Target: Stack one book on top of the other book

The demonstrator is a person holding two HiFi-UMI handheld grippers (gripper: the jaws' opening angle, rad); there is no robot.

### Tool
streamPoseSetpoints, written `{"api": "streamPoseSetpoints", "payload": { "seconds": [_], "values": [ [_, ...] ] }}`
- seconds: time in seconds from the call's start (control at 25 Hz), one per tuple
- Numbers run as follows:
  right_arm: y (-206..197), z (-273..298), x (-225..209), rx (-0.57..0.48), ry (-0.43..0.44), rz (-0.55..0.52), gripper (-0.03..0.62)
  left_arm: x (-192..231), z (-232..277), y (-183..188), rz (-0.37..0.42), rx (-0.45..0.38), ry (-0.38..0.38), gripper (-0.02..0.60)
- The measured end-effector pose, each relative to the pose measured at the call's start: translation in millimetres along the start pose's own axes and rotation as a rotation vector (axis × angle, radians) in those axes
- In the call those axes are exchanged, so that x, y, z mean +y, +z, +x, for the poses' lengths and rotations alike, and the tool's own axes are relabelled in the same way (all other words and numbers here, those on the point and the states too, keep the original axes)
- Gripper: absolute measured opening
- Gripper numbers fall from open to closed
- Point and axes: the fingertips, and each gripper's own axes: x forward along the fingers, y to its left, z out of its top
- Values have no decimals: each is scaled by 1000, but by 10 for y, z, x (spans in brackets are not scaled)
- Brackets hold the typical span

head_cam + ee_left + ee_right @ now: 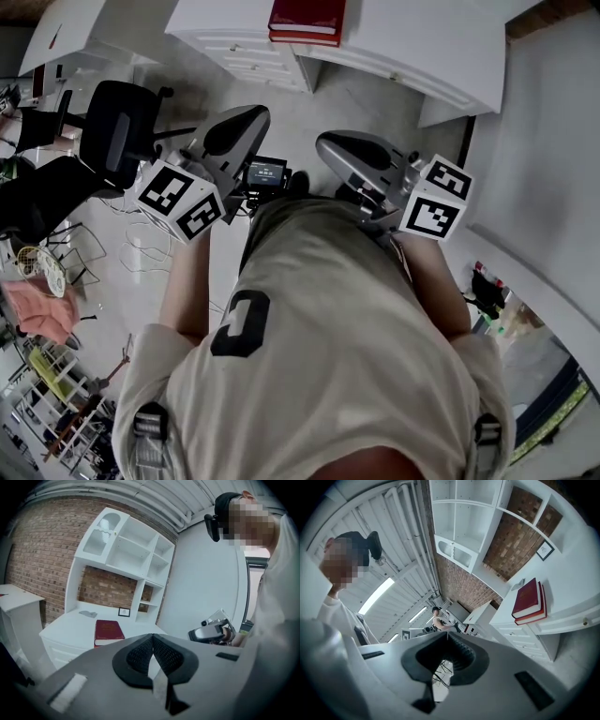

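Note:
Two dark red books (307, 21) lie stacked, one on top of the other, on the white desk (412, 47) at the top of the head view. The stack also shows in the left gripper view (108, 631) and the right gripper view (529, 601). Both grippers are held close to the person's body, well back from the desk and apart from the books. My left gripper (255, 112) has its jaws shut with nothing between them (153, 636). My right gripper (324, 142) is shut and empty too (447, 633).
The desk has drawers (248, 52) and a white shelf hutch (126, 550) against a brick wall, with a small picture frame (123, 612) on it. A black office chair (127, 127) and loose cables (141, 248) are at the left. A white wall (553, 141) stands at the right.

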Motion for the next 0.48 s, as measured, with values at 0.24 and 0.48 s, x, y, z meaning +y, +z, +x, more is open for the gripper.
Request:
{"api": "streamPoseSetpoints", "payload": {
  "seconds": [0.24,0.48],
  "values": [
    [-98,311,-15,24,-45,22,11,303,-273,-45,-35,-26,8,5],
    [-214,684,30,47,-105,14,11,624,-593,-143,-75,-42,-8,5]
  ]
}}
